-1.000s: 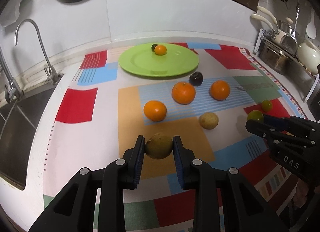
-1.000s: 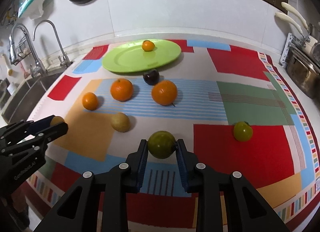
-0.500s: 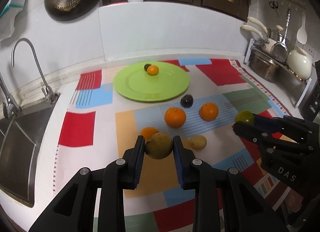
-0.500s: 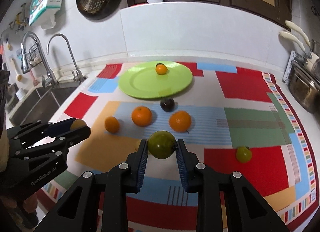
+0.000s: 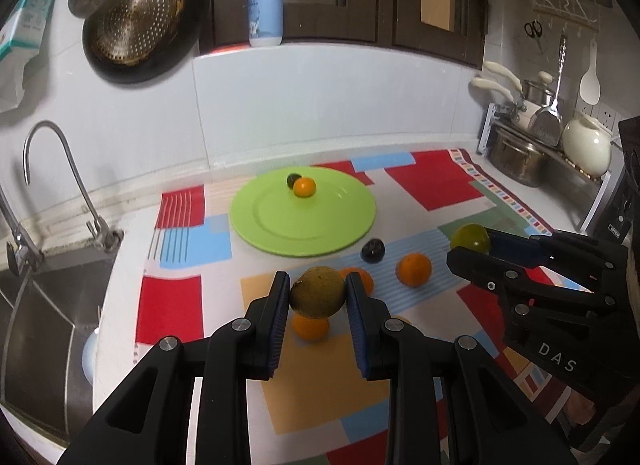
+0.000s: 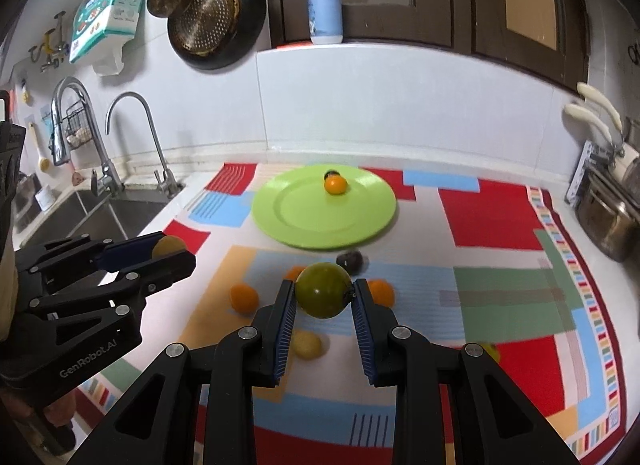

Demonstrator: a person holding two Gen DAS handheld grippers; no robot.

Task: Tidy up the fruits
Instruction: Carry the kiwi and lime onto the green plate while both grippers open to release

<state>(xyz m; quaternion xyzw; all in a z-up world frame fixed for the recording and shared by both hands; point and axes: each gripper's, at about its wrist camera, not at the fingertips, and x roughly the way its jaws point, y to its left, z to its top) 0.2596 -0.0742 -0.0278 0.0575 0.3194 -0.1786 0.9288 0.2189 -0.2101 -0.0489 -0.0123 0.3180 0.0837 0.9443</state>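
Observation:
My left gripper (image 5: 318, 293) is shut on a brownish-yellow fruit (image 5: 317, 292), held above the mat. My right gripper (image 6: 323, 296) is shut on a green fruit (image 6: 323, 295), also held high; it shows at the right of the left wrist view (image 5: 470, 238). The green plate (image 5: 280, 221) lies at the back of the mat with a small orange (image 5: 304, 187) and a dark fruit (image 5: 293, 179) on it. On the mat lie oranges (image 5: 413, 269), a dark plum (image 5: 373, 250) and a small yellow fruit (image 6: 305, 344), partly hidden behind the fingers.
A sink (image 5: 36, 305) with taps (image 5: 72, 169) lies left of the mat. Pots (image 5: 516, 153) and a rack stand at the right. A pan and colander (image 5: 140, 21) hang on the wall. A soap bottle (image 5: 265, 5) stands on the ledge.
Both grippers have risen with their fruits and pulled back; the plate and the fruits on the mat now look smaller and lower in view.

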